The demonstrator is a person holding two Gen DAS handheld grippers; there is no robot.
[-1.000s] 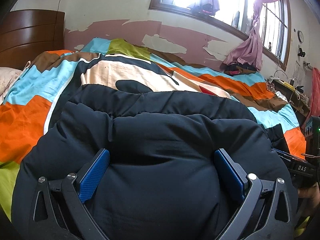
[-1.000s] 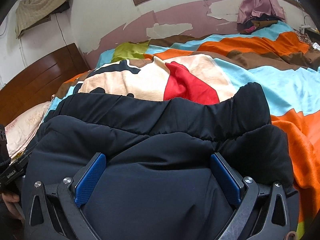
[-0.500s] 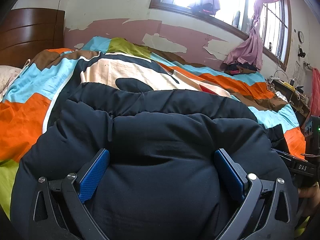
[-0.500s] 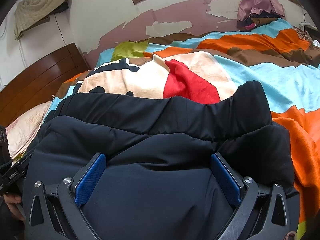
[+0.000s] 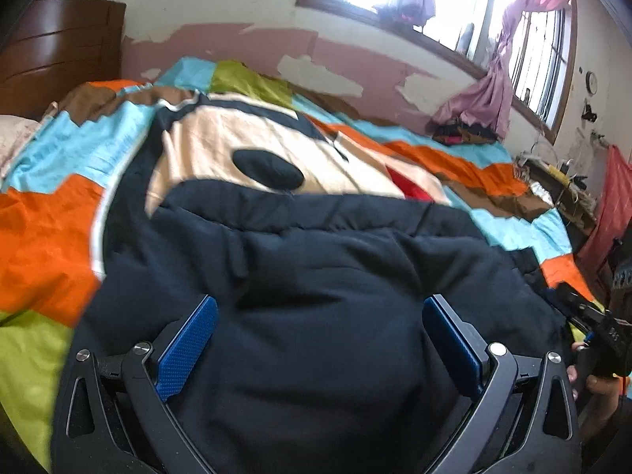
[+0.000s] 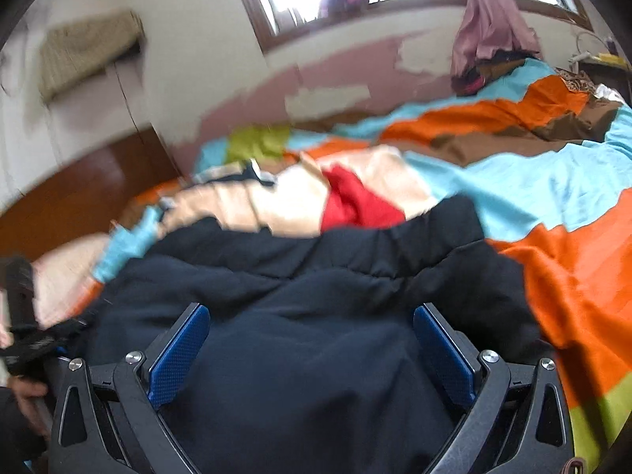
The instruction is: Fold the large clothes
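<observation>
A puffy black jacket lies folded in a thick bundle on the bed, near its front edge. My left gripper is open, its blue pads wide apart with the padded fabric bulging between them. My right gripper is open too, astride the same black jacket toward its right end. The right wrist view is blurred by motion. Each view catches the other gripper at its edge, held in a hand. The jacket's underside and sleeves are hidden.
A patchwork bedspread in orange, blue, green and brown covers the bed. A wooden headboard and pillow are at the left. Windows with a pink curtain line the far wall; a cluttered side table stands at the right.
Both wrist views have tipped upward and gone blurry, the right one most. The jacket sits lower in both frames. Both grippers stay open over it.
</observation>
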